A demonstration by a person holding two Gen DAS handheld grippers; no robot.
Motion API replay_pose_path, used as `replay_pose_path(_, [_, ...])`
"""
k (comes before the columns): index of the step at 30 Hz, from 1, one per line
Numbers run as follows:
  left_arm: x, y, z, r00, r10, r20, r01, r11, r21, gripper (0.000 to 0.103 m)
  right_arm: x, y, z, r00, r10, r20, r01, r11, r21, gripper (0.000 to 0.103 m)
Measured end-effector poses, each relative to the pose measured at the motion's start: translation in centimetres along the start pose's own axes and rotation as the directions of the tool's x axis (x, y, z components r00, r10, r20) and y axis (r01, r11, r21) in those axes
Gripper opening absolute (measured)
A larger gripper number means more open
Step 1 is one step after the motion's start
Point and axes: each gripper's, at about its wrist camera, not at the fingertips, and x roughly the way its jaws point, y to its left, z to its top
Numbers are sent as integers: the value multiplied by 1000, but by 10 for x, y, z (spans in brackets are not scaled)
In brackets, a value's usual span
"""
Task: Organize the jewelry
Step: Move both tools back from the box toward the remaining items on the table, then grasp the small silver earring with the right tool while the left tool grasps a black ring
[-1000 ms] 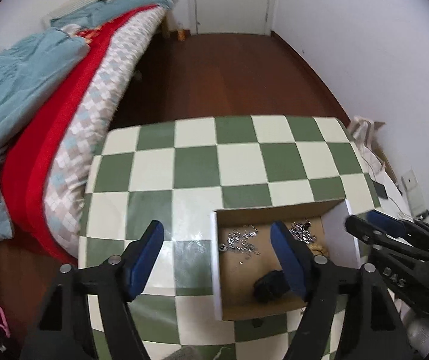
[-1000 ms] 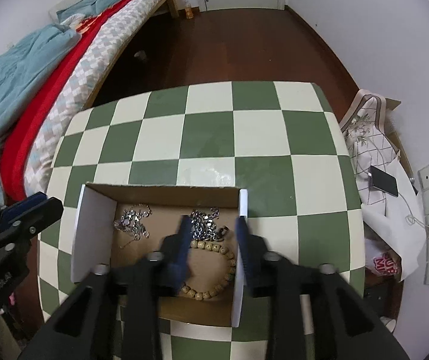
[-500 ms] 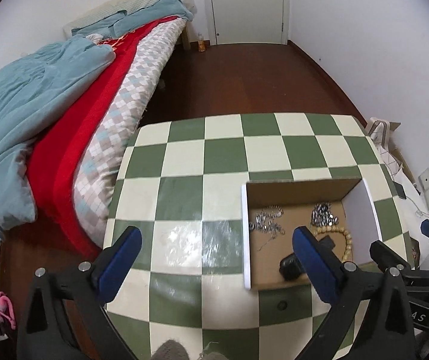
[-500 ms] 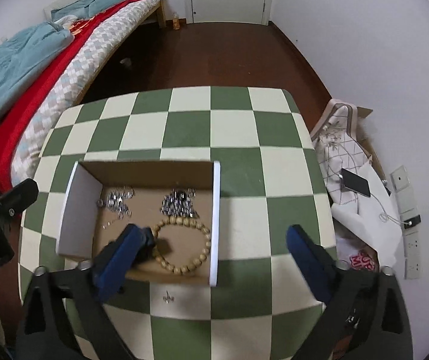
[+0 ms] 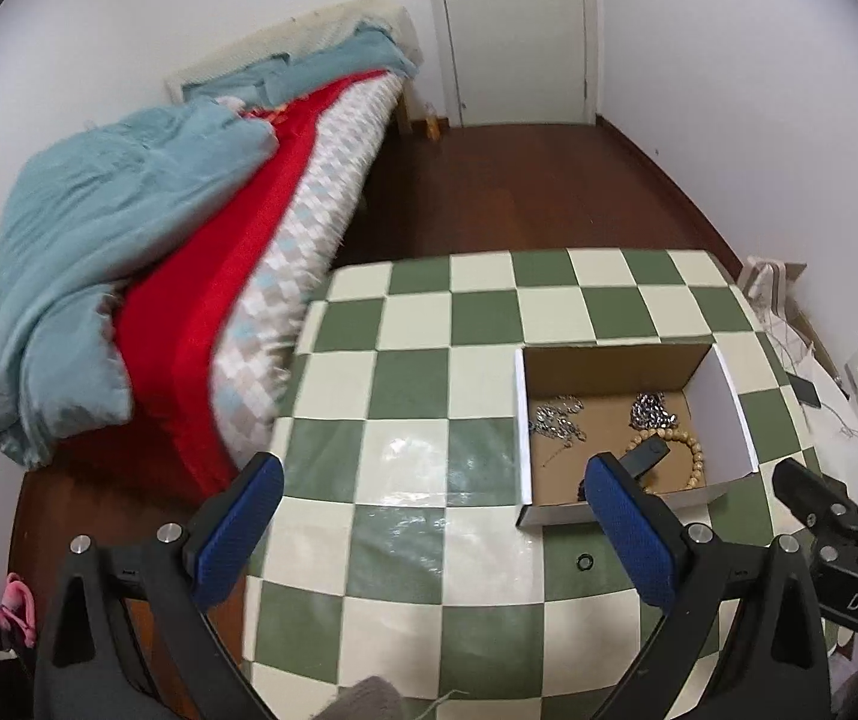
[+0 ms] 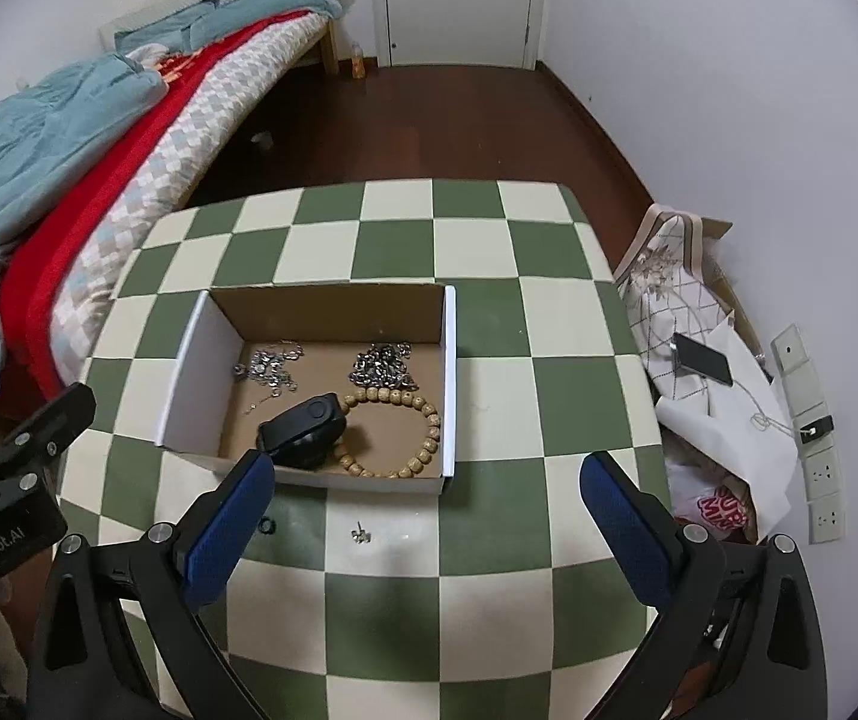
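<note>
An open cardboard box (image 6: 450,360) (image 5: 726,402) sits on the green-and-cream checkered table (image 6: 477,552). Inside lie a wooden bead bracelet (image 6: 423,420) (image 5: 693,450), two piles of silver chain (image 6: 381,366) (image 6: 270,363) and a black clip-like device (image 6: 303,429) (image 5: 645,456). A small silver earring (image 6: 362,535) and a small black ring (image 6: 266,525) (image 5: 584,561) lie on the table in front of the box. My right gripper (image 6: 426,516) is open and empty, above the table near the box's front. My left gripper (image 5: 429,516) is open and empty, left of the box.
A bed (image 5: 201,252) with blue and red covers runs along the table's left. A bag with a phone (image 6: 702,357) and papers lies on the floor at right, by wall sockets (image 6: 819,468). A white door (image 5: 513,30) is at the far wall.
Both grippers have pulled back and up from the box. The right gripper opened wide and left the box; the bead bracelet and black device now lie inside it.
</note>
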Motion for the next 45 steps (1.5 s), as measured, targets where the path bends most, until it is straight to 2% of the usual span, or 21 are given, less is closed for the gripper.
replay_pose_path(10, [-48, 14, -13, 997, -13, 77, 16, 999, -39, 103, -64, 7, -14, 993, -17, 116, 18, 1000, -9, 103])
replay_pose_path(13, [-54, 18, -20, 994, 31, 102, -24, 998, -64, 103, -78, 9, -21, 991, -2, 131, 2, 1000, -1, 103])
replay_pose_path(16, [-51, 22, -34, 985, 117, 126, -108, 991, -76, 103, -80, 9, -34, 991, 32, 126, -33, 999, 12, 103])
replay_pose_path(19, [-34, 21, -53, 974, 196, 118, -190, 980, -59, 103, -64, 8, -55, 994, 48, 101, -50, 998, 24, 103])
replay_pose_path(20, [-22, 18, -61, 962, 255, 101, -253, 967, -36, 103, -53, 9, -63, 996, 39, 82, -42, 999, 28, 103])
replay_pose_path(21, [-12, 16, -67, 955, 284, 87, -284, 959, -19, 103, -43, 9, -70, 997, 40, 67, -42, 999, 33, 103])
replay_pose_path(23, [7, 14, -77, 949, 312, 56, -312, 950, -1, 103, -15, 12, -85, 999, 43, 33, -45, 998, 37, 99])
replay_pose_path(24, [16, 14, -80, 945, 324, 40, -325, 946, 9, 103, -1, 14, -91, 999, 45, 18, -46, 998, 35, 93])
replay_pose_path(25, [21, 14, -85, 942, 333, 29, -334, 943, 15, 103, 14, 16, -96, 999, 42, 5, -42, 999, 34, 76])
replay_pose_path(26, [30, 14, -89, 937, 349, 13, -349, 937, 25, 103, 26, 18, -99, 999, 39, -4, -39, 999, 36, 64])
replay_pose_path(29, [46, 15, -95, 931, 364, -18, -363, 931, 38, 103, 60, 23, -104, 999, 48, -5, -48, 998, 40, 64])
replay_pose_path(36, [66, 17, -99, 923, 380, -56, -378, 924, 51, 103, 100, 44, -100, 1000, 20, 11, -20, 999, -28, 64])
replay_pose_path(45, [78, 19, -105, 917, 390, -84, -385, 920, 68, 103, 109, 51, -98, 999, 18, 45, -16, 999, -35, 63])
